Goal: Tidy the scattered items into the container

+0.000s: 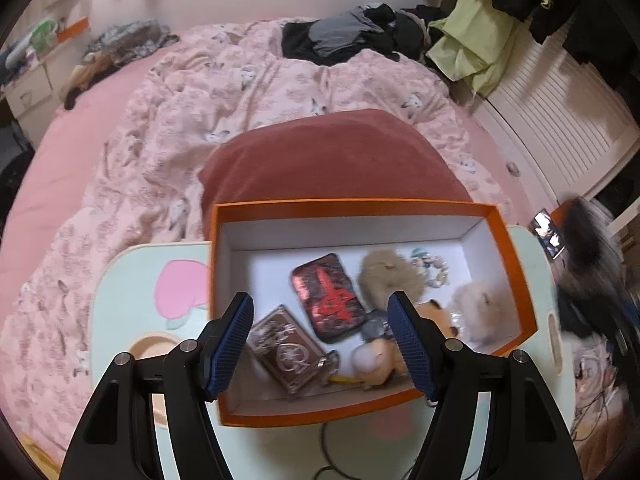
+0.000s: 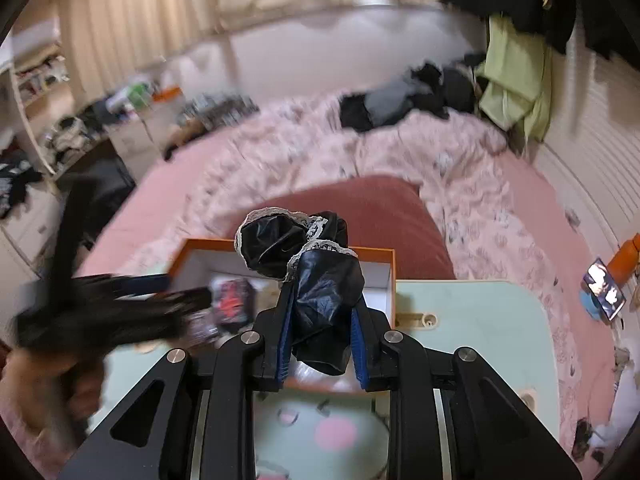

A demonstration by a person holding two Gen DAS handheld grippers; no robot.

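Note:
An orange box (image 1: 352, 203) with a white inside stands on a pale green lap table (image 1: 132, 280). It holds a red-and-black case (image 1: 328, 298), a brown case (image 1: 288, 354), two fluffy beige pompoms (image 1: 390, 280), a plush toy (image 1: 384, 356) and a bead bracelet (image 1: 434, 268). My left gripper (image 1: 322, 308) hangs open above the box's near half, with nothing between its pads. In the right wrist view it shows as a dark blur (image 2: 120, 304) over the box's left edge. My right gripper (image 2: 322, 300) is shut on a black scrunchie (image 2: 320, 280) with white lace trim, held above the box's (image 2: 200, 245) near side.
The lap table (image 2: 480, 320) rests on a bed with a pink patterned quilt (image 1: 200, 120). A maroon cushion (image 1: 328, 160) lies just behind the box. A lit phone (image 2: 604, 294) sits at the right. Dark clothes (image 1: 352, 36) are piled at the bed's far end.

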